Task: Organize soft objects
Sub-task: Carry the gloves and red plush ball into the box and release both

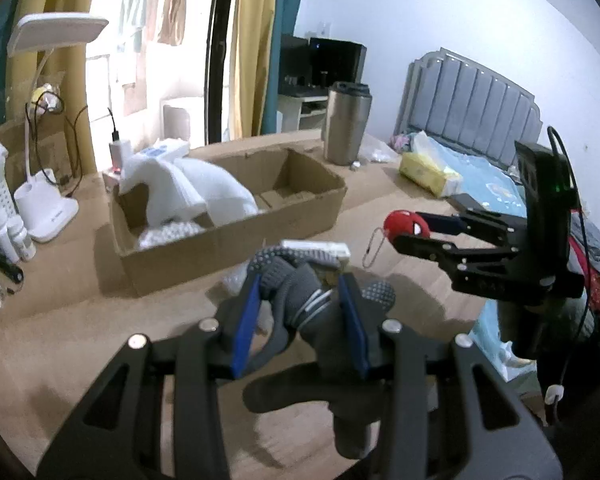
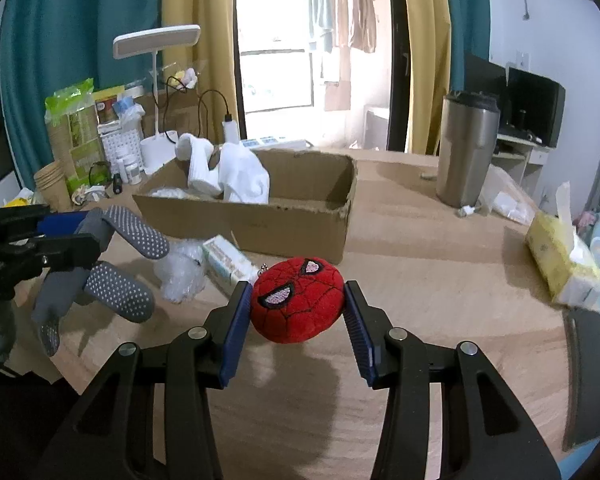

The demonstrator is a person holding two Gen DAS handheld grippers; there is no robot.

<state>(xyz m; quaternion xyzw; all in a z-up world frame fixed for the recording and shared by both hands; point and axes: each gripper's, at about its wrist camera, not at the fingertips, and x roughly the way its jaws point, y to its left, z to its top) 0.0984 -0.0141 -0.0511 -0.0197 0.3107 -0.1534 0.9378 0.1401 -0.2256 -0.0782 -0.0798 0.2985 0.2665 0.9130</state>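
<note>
In my left gripper (image 1: 300,320) I have the grey socks (image 1: 300,300) bunched between the blue pads, jaws narrowed on the fabric and carrying it clear of the table (image 2: 420,280). From the right wrist view the bundle has no single axis: one dotted sole sticks up and toward the box, another slants down toward the table, and a cuff dangles straight down. My right gripper (image 2: 298,320) is closed partway on the red plush (image 2: 298,302), both pads pressing its sides; it is a squat round ball, wider than tall, with its embroidered eyes turned up and back at the camera and a keyring (image 1: 374,246) hanging off the far side. Both loads sit in the air short of the box (image 2: 260,216), so I judge this to be the carry step, with both grasps done and neither item dropped yet. Beyond them a small packet (image 2: 224,260) and some bubble wrap (image 2: 180,272) lie on the table just before the box wall. The box is open, with white socks (image 2: 236,176) heaped at its left end and bare floor to the right. Next I need to lift over the near wall, aim for that free right half, and keep the two grippers from crossing before opening.
</note>
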